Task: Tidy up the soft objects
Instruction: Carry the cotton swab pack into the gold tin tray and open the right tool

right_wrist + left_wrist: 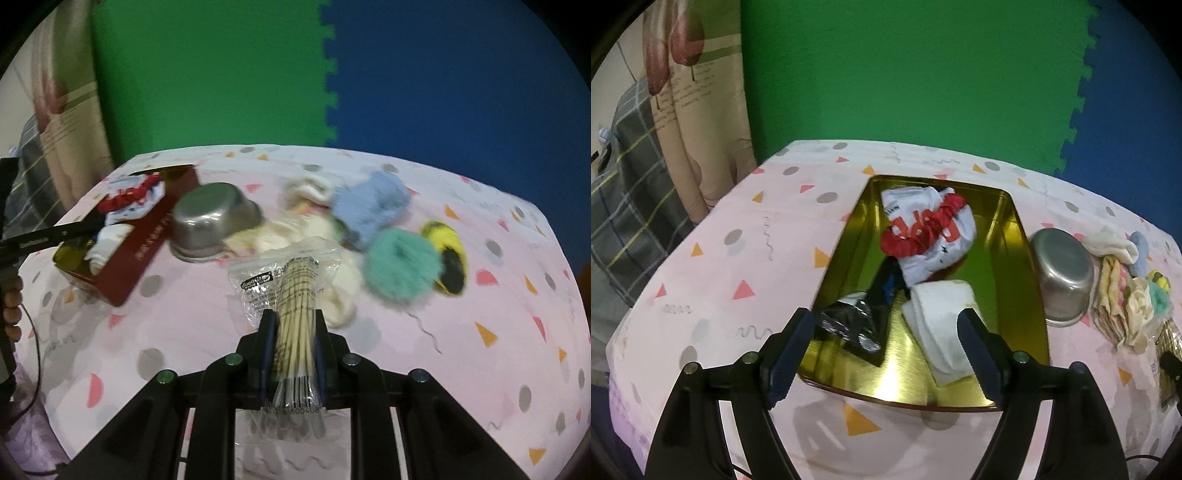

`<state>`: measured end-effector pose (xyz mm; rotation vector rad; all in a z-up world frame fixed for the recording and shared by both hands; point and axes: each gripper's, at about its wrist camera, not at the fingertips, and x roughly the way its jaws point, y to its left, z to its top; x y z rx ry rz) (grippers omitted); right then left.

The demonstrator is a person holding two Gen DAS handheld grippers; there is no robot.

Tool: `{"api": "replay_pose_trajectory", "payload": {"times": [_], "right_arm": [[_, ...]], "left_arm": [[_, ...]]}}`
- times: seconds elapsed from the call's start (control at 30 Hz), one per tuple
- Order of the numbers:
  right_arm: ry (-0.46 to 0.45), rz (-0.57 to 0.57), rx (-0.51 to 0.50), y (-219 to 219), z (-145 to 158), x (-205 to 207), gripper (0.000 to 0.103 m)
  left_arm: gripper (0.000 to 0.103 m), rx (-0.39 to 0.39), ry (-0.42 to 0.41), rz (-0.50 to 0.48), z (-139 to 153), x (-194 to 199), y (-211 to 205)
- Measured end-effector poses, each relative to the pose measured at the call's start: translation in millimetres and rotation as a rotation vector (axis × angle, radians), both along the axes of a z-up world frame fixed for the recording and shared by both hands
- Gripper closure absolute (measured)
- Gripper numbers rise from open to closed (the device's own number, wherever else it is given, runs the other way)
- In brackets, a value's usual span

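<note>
The surface (746, 258) wears a pink cloth printed with triangles and dots and fills the lower half of both views, with green and blue foam mats behind it.

In the left wrist view a gold tin tray (1015, 236) sits at the centre of the frame. Inside it lie a white garment with red lettering and a red frilled edge (929, 230) toward the top, a folded white cloth (942, 317) at the lower right, and a black patterned piece (849, 325) at the lower left.

Just right of the tray stands an upside-down steel bowl (1063, 273). Right of the bowl is a heap of soft things (1123, 299); the right wrist view shows among them a blue fluffy piece (369, 206), a teal pompom (400, 266) and a yellow and black plush (448, 254).

The left hand-held gripper (888, 354) hovers over the near end of the tray with its 2 fingers spread wide and nothing between them.

The right hand-held gripper (293, 347) is closed tight on a clear zip bag of wooden sticks (291, 273), at the lower centre of its frame, in front of the heap.
</note>
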<state>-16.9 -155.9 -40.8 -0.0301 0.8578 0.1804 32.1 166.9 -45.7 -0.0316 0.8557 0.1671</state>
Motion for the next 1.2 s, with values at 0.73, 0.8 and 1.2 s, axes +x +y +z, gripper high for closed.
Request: {"api": "replay_pose_trajectory", "payload": {"times": [0.73,0.8,1.2], "right_arm": [[0.016,0.316,0.103,183,16,73,0.084],[0.028,0.327,0.094,196,10,79,0.084],[0.062,0.298,0.086,222,-15,106,0.082]], "left_arm": [[0.013,-0.049,-0.012,0.217,7,0,79],[0.013,-0.056,-0.012,0.223,7,0,82],[0.013,-0.067,-0.013,0.211,5,0,79]]}}
